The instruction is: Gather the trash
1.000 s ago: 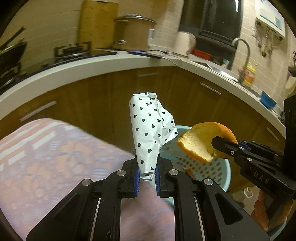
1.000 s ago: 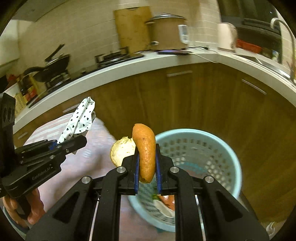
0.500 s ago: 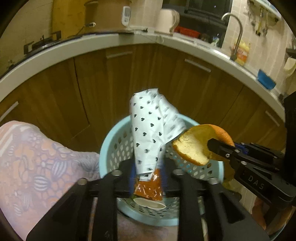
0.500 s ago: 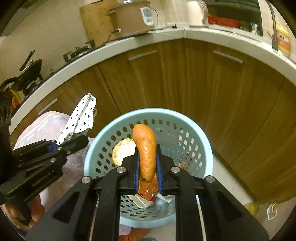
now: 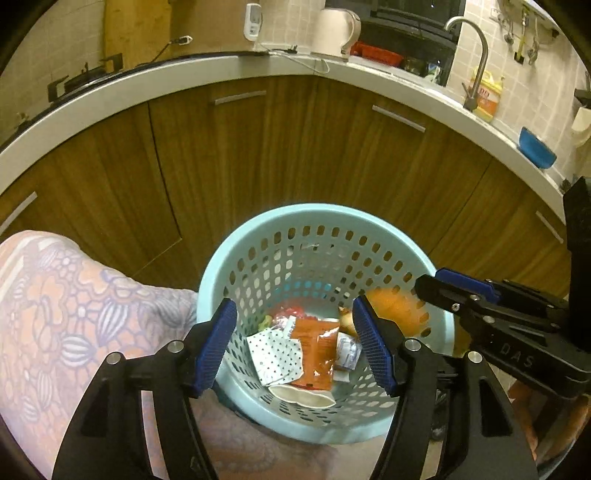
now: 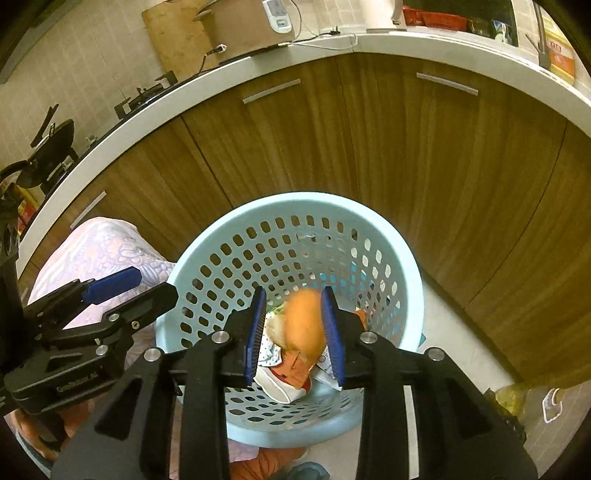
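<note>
A light blue perforated trash basket (image 5: 436, 280) (image 6: 391, 236) stands on the floor below both grippers. The heart-patterned white wrapper (image 5: 275, 354) lies inside it beside an orange packet (image 5: 316, 350) and a paper cup (image 5: 306, 397). My left gripper (image 5: 295, 343) is open and empty over the basket. My right gripper (image 6: 297, 332) is open; the orange peel (image 6: 304, 325) is blurred between its jaws, falling into the basket. The peel also shows in the left wrist view (image 5: 391, 306) just below the right gripper's tips (image 5: 436, 291).
Brown wooden cabinets (image 5: 295, 147) under a white countertop (image 5: 184, 70) curve behind the basket. A table with a patterned pink cloth (image 5: 74, 314) lies to the left. A kettle (image 5: 336, 31), a sink tap (image 5: 476, 55) and a blue bowl (image 5: 535, 147) stand on the counter.
Both grippers moved over the basket and opened. The heart-patterned wrapper dropped from the left gripper into the basket. The orange peel left the right gripper's hold and is falling.
</note>
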